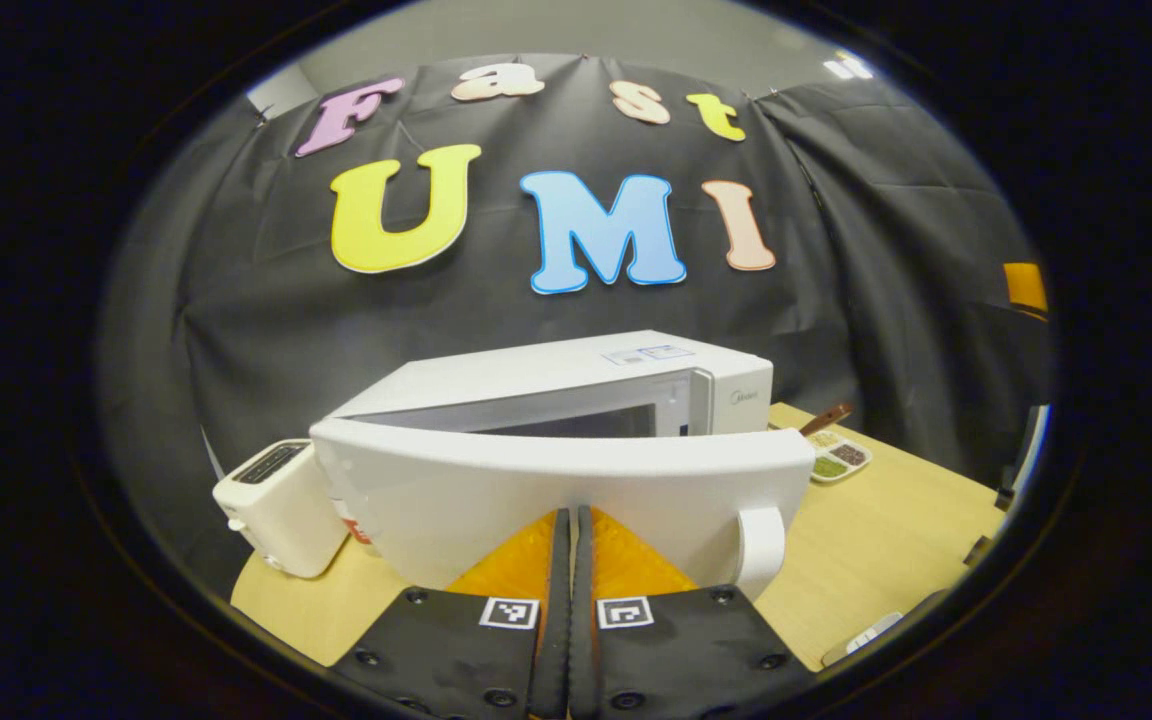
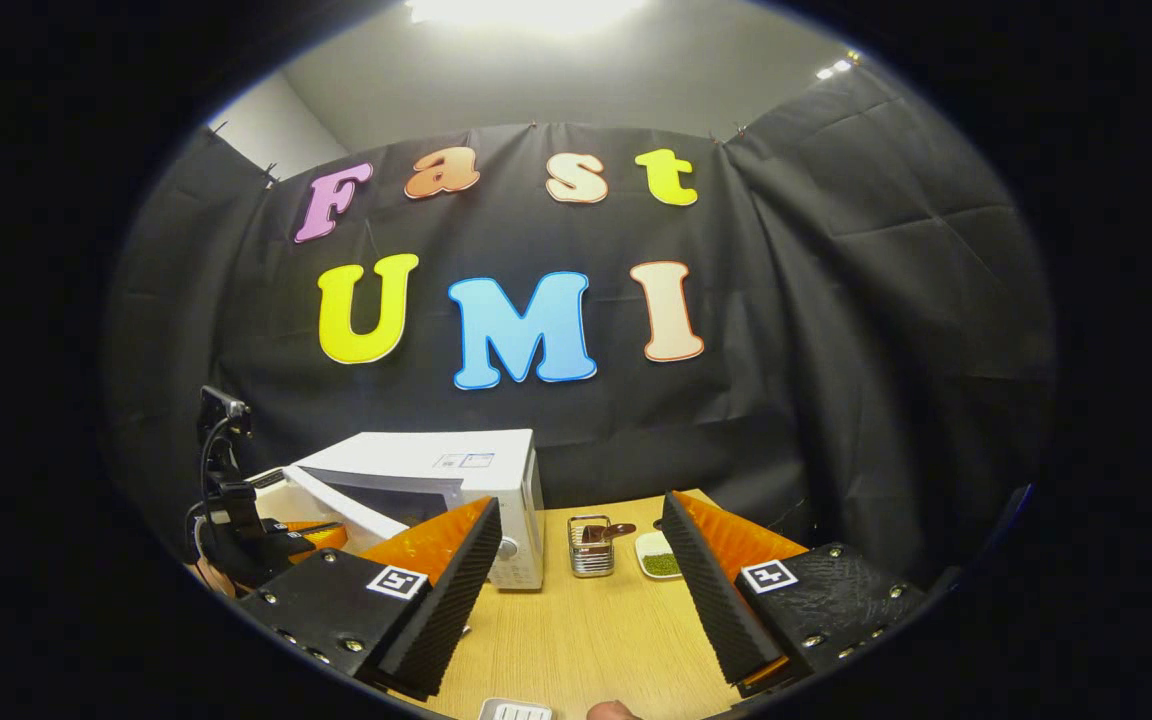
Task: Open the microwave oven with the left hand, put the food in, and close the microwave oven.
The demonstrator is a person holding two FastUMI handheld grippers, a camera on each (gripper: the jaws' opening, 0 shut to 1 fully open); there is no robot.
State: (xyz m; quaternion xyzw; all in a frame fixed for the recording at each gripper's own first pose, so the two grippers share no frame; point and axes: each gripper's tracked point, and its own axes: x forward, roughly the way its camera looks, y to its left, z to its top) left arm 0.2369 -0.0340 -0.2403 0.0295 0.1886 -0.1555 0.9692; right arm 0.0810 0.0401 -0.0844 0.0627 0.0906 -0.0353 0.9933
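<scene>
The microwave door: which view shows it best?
The left gripper view: the microwave door is close, part open, handle visible, with the left hand-held gripper shut against it. The right gripper view shows the door small, far off, partly hidden behind its finger.

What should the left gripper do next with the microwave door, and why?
Probably push the microwave door further toward shut. In the left gripper view the left gripper is closed, its tips against the door's outer face, while the door stands ajar from the microwave. The right gripper is open and holds nothing.
</scene>
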